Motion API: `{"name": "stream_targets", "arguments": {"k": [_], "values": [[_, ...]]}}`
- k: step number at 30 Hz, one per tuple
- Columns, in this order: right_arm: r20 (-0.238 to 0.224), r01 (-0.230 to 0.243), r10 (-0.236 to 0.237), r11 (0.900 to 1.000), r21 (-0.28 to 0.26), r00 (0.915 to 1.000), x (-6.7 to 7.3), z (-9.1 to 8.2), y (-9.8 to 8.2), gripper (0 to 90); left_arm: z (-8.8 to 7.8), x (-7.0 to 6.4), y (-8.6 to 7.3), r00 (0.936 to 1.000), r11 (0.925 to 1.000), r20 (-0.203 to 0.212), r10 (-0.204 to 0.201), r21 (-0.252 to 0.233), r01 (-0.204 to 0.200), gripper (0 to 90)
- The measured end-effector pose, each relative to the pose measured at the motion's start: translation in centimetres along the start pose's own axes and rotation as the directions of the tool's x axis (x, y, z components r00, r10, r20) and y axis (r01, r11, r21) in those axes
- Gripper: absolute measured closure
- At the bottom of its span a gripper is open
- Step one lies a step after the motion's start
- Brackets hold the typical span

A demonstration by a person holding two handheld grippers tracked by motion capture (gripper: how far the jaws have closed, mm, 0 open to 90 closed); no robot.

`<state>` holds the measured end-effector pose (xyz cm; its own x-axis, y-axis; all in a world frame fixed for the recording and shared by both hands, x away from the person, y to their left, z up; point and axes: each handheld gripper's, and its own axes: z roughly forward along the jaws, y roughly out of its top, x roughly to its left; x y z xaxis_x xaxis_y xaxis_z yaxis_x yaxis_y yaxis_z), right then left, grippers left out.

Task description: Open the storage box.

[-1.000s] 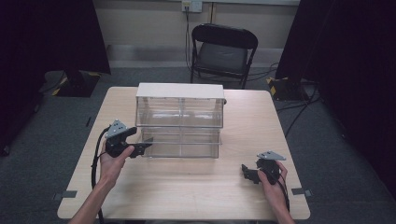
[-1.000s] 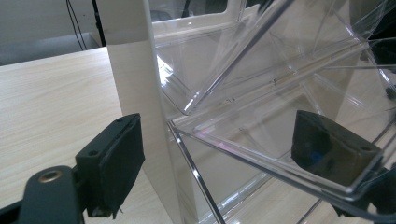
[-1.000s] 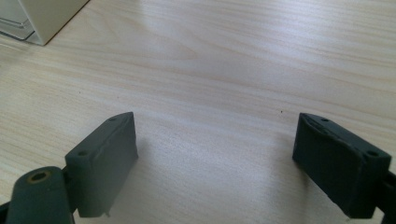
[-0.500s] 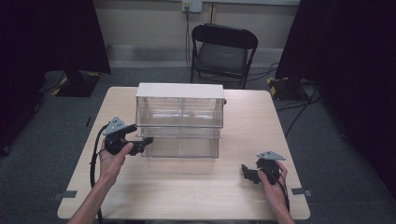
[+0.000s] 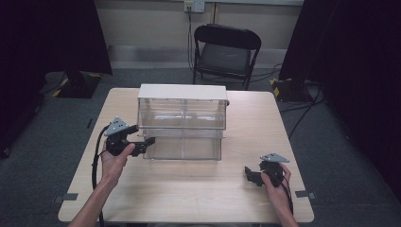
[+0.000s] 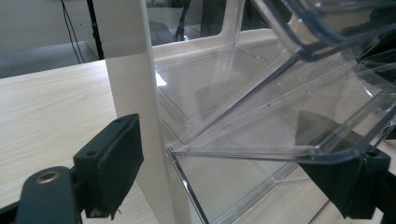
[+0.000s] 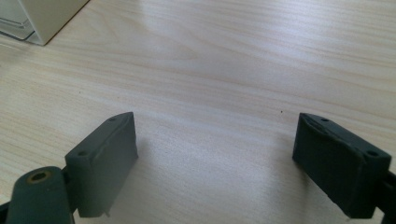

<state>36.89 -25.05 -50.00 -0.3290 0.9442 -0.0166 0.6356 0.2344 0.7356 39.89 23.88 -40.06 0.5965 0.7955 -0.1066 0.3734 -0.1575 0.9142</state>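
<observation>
A clear plastic drawer unit [image 5: 182, 120] with a cream top and side walls stands in the middle of the tabletop [image 5: 189, 198], toward its far half. Its lower drawer [image 5: 184, 147] sticks out toward the person, past the front of the unit. The left gripper [image 5: 142, 143] is at the drawer's left front corner, held in the person's left hand [image 5: 113, 158]. In the left gripper view its fingers [image 6: 112, 163] are spread wide: one lies outside the cream side wall [image 6: 133, 102] of the unit, the other on the far side of the drawer's clear front edge, so wall and drawer corner both sit between them. The pulled-out drawer [image 6: 280, 116] appears tilted there, its rim running just above the farther finger; whether either finger touches the plastic cannot be told. The right gripper [image 5: 250, 176] rests low over the tabletop at the near right, well apart from the unit, held in the right hand [image 5: 276, 187]. Its fingers [image 7: 105, 161] are released and wide apart with bare wood [image 7: 224, 93] between them, and a corner of the unit [image 7: 42, 18] shows at the top left of that view. A black folding chair [image 5: 224, 52] stands beyond the table.
</observation>
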Motion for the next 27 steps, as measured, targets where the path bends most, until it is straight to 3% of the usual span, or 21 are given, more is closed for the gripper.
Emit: {"name": "stream_targets", "arguments": {"k": [12,27], "values": [[0.000,0.000,0.000,1.000,0.000,1.0000,0.00,0.00,0.00,13.0,0.12,-0.05,0.75,0.9996,0.9995,0.010,0.027,0.014,-0.027,14.9],[0.000,0.000,0.000,1.000,0.000,1.0000,0.00,0.00,0.00,13.0,0.19,-0.02,0.89,0.9996,0.9995,0.011,0.027,0.016,-0.027,14.3]]}}
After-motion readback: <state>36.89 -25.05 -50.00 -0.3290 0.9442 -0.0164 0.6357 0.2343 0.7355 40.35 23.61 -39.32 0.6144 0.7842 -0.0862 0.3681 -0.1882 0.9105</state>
